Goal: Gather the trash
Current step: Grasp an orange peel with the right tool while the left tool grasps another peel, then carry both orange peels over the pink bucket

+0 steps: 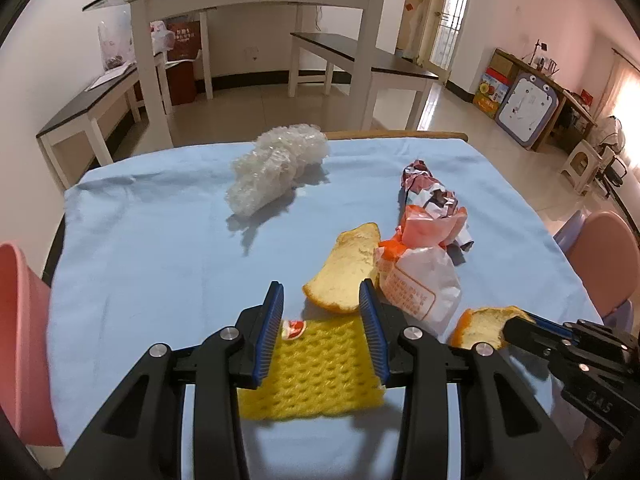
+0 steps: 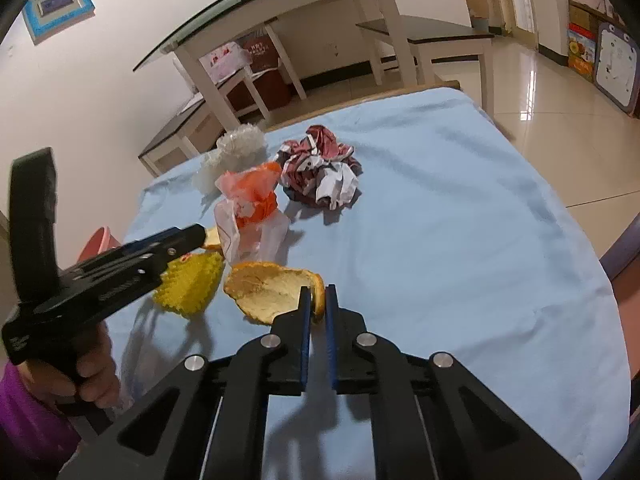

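Trash lies on a blue tablecloth (image 1: 160, 260). My left gripper (image 1: 322, 300) is open and angled down over a yellow foam net (image 1: 320, 368), which lies below and between its jaws without being pinched. In the right wrist view the left gripper (image 2: 200, 236) hovers above the net (image 2: 188, 284). My right gripper (image 2: 316, 294) is shut on the rim of an orange peel (image 2: 264, 288), also seen at the right edge of the left wrist view as the peel (image 1: 480, 326). A second peel (image 1: 344, 272) lies just ahead of the left fingers.
An orange-and-white plastic bag (image 1: 424, 264), a crumpled red-and-white wrapper (image 1: 428, 188) and a bubble-wrap clump (image 1: 276, 172) lie farther back. A pink bin (image 1: 20, 340) stands off the table's left edge and a pink chair (image 1: 604, 256) at the right. A hand (image 2: 92, 376) holds the left gripper.
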The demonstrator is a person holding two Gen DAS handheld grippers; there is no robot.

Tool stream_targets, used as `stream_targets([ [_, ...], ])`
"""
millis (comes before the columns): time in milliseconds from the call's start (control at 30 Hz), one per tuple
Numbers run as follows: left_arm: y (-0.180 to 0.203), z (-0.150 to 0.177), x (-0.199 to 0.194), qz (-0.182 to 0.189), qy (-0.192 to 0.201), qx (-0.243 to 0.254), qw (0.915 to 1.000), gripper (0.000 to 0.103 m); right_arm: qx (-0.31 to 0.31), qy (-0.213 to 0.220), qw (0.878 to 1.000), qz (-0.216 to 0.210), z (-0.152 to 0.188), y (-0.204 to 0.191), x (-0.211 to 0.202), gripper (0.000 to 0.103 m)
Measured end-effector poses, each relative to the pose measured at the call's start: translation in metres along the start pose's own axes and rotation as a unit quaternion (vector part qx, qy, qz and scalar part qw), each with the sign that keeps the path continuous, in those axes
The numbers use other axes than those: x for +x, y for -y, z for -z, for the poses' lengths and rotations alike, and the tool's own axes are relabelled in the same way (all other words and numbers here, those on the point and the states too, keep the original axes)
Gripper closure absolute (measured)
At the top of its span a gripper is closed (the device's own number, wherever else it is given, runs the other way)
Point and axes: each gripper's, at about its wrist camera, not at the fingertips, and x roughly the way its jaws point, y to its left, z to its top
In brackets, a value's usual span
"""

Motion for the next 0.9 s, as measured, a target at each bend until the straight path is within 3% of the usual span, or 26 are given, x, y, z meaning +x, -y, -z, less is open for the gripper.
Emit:
stream_targets([
  [300,0.0,-0.001,0.012,0.001,-0.013,-0.007,0.9999,0.064,0.004,0.014,1.0,-0.014,0.0,0.001,-0.006,0.098],
  [467,0.0,-0.002,0.006,-0.002,0.0,-0.002,1.0,0.088,0.004,0.017,1.0,-0.014,0.0,0.002,-0.007,0.098],
  [900,-0.009,-0.001,-0.046,-0.01,0.066,-0.019,0.9976,0.095,0.002,0.029,1.0,-0.005,0.0,0.001,-0.012,0.098],
])
